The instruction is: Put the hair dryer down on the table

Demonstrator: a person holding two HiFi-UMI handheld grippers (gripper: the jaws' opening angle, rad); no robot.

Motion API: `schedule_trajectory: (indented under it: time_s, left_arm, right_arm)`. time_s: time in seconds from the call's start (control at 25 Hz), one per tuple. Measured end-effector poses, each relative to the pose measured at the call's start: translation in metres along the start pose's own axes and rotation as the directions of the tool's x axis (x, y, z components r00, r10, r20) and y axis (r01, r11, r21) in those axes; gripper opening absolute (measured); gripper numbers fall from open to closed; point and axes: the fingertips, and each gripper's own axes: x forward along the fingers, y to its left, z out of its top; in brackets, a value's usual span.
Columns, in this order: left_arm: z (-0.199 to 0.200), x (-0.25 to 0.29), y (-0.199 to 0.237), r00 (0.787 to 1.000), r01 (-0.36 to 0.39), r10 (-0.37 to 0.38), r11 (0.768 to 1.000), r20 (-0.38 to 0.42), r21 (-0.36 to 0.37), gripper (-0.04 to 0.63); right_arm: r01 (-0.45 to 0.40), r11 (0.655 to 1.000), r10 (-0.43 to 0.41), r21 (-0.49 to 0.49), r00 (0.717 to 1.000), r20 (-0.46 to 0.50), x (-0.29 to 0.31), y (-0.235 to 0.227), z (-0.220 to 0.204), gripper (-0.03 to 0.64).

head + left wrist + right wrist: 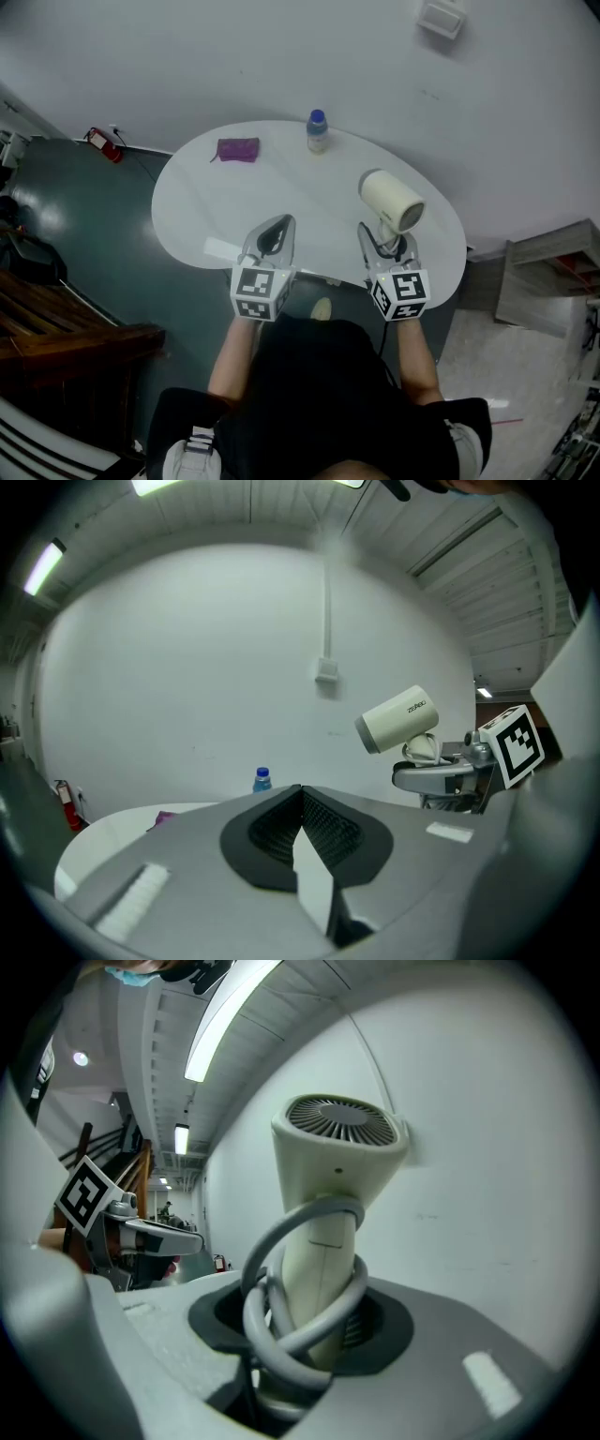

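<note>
A round white counter (206,216) stands against a plain white wall (281,56), with dark green floor (94,216) at its left. At the back of the counter sit a small bottle (318,131) with a blue cap and a purple pouch (238,150) – well apart. The right gripper (386,242) has its jaws squeezed on the handle of the hair dryer (391,200), holding it up over the counter's right side, its cord looped round the handle. The left gripper (274,231) has its jaws closed with nothing in them

small brand word on the hair dryer (398,719) — too blurred to read.
</note>
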Motion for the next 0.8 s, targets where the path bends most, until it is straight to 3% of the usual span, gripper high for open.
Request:
schedule_trajectory:
  time_s: [0.32, 0.6, 0.8]
  left_arm:
    - [-0.013, -0.028, 0.036, 0.984, -0.177, 0.176, 0.984, -0.029, -0.036, 0.006]
    - [-0.025, -0.063, 0.092, 0.942, -0.335, 0.331, 0.938, -0.060, -0.084, 0.006]
    - [-0.039, -0.075, 0.131, 0.923, -0.385, 0.378, 0.917, -0.077, -0.109, 0.006]
  right_arm:
    - [-0.200, 0.979, 0.199, -0.043, 0.980, -0.020, 0.044, 0.043, -0.003, 0.198]
    - [-0.349, 0.936, 0.345, -0.051, 0.936, -0.062, 0.090, 0.099, -0.006, 0.198]
    - [-0.408, 0.910, 0.401, -0.074, 0.912, -0.090, 0.125, 0.137, -0.010, 0.198]
